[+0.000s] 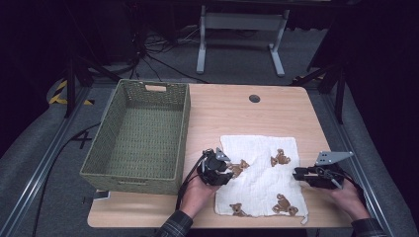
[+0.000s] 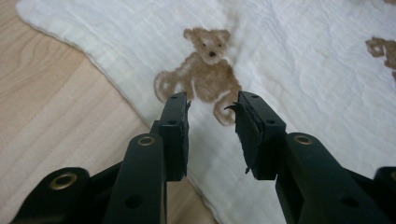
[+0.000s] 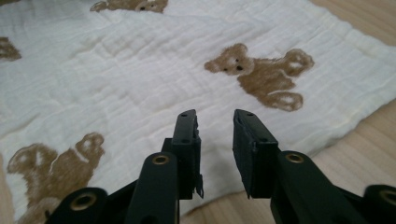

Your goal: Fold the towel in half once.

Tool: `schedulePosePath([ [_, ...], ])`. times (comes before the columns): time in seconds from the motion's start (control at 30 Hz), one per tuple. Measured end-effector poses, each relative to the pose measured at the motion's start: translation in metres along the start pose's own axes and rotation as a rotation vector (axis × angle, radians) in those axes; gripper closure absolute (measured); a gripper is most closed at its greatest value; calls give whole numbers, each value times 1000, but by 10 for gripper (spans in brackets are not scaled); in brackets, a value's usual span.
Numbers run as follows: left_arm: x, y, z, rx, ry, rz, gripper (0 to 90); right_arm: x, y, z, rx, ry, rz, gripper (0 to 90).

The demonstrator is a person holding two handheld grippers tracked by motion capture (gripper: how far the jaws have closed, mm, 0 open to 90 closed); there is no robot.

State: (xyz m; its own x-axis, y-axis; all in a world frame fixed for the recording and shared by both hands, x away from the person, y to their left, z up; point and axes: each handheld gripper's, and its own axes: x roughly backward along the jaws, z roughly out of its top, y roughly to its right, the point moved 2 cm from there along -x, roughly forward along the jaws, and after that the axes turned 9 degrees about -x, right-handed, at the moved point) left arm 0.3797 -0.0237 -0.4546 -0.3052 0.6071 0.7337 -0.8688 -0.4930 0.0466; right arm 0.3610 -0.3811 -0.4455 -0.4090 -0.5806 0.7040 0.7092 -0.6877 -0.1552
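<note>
**Both tools poised at opposite edges of the bear-print cloth**

The left tool (image 2: 211, 105) has its jaws apart with nothing between them, tips hanging just above the cloth (image 2: 299, 60) near its left edge, right by a printed brown bear (image 2: 203, 70). The right tool (image 3: 215, 122) is likewise parted and empty, pointing in over the cloth's right edge with bare wood showing just beneath its jaws. In the high view the left tool (image 1: 216, 168) and the right tool (image 1: 316, 175) flank the cloth (image 1: 259, 173), each held in a hand rising from the bottom of the picture.

The cloth lies spread flat on the desk (image 1: 257, 113), near the front edge, with the woven basket (image 1: 141, 131) standing empty just to its left.

The step in hand looks like taking hold of the cloth at both sides, perhaps to fold it or lift it toward the basket. To do it well, each tool should come down low at the very hem, so that one jaw slides under the fabric and the other closes on top; pinching from above in the middle would gather a wrinkle only. The two grips ought to sit at matching heights along the edges so the cloth lifts evenly. It is thin and limp, so it will sag between the tools.
</note>
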Motion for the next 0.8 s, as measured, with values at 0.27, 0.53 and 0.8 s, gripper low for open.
schedulePosePath([
  [0.27,-2,-15,11,-5,20,9,595,-6,14,23,-8,7,-7,636],
  [0.53,-4,-30,24,-13,21,25,618,-10,26,39,-13,10,-3,623],
  [0.8,-14,-48,38,-4,-8,51,628,-12,42,56,-18,31,-11,625],
])
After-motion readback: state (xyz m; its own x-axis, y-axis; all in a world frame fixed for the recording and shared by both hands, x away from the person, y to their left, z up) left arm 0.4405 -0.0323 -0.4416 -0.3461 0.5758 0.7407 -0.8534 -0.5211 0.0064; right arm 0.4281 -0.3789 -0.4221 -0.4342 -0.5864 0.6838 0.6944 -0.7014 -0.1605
